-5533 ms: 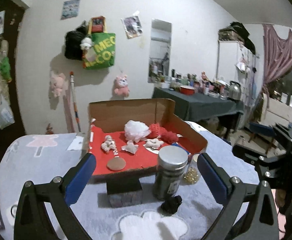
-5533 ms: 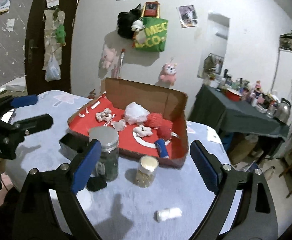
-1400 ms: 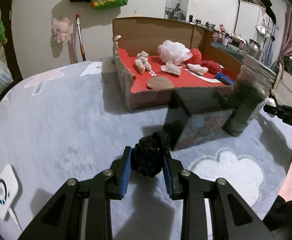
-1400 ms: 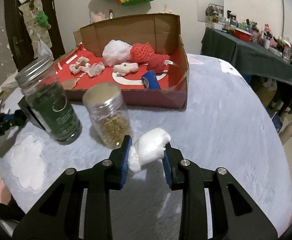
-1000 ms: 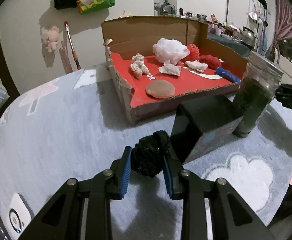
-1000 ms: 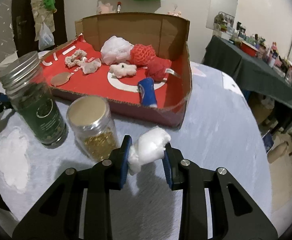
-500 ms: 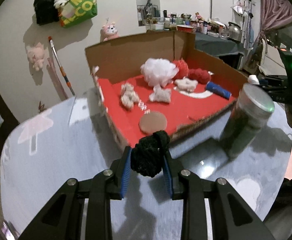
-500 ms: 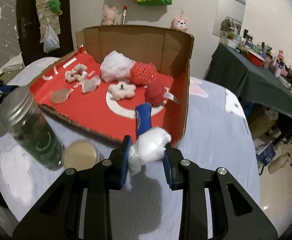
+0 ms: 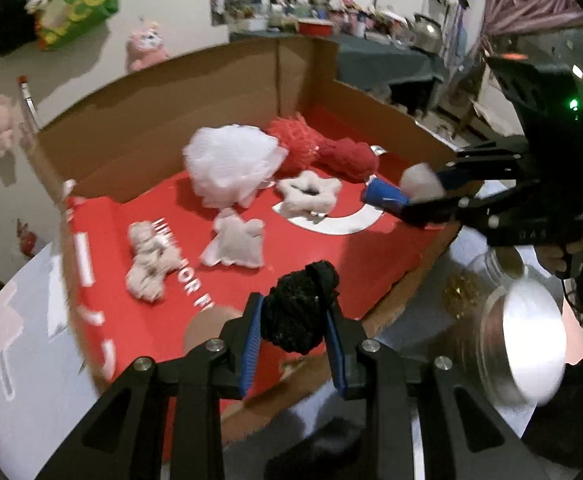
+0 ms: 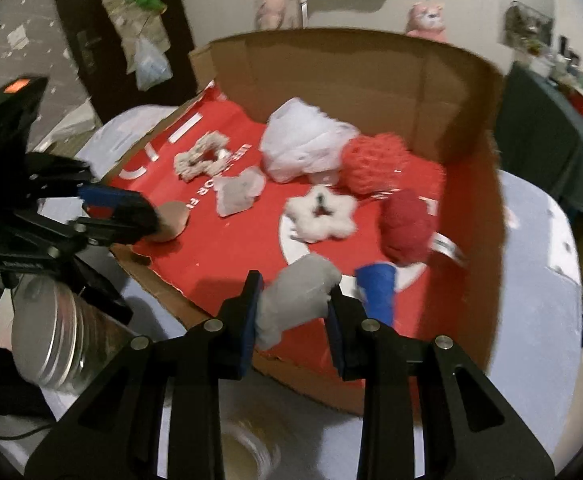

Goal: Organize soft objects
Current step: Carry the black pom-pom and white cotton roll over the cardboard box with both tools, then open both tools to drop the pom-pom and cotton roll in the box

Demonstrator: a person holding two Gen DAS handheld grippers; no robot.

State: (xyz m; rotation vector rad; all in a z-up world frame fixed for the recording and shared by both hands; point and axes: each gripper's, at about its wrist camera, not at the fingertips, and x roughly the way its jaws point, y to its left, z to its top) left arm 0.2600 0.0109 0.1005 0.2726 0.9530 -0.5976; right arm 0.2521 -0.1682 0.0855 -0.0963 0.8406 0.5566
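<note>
My left gripper is shut on a black fuzzy ball and holds it over the front edge of the red-lined cardboard box. My right gripper is shut on a white soft lump and holds it over the box's front edge. Each gripper also shows in the other's view, the right one and the left one. Inside the box lie a white puff, red soft pieces, a white star shape, pale scrunchies and a blue roll.
A metal-lidded jar and a smaller jar of gold beads stand on the grey cloth-covered table in front of the box. A brown round pad lies in the box's front left. The box's back wall stands tall.
Both grippers have moved forward and higher with their loads, from in front of the box to over its front edge. Each gripper now shows in the other's view.
</note>
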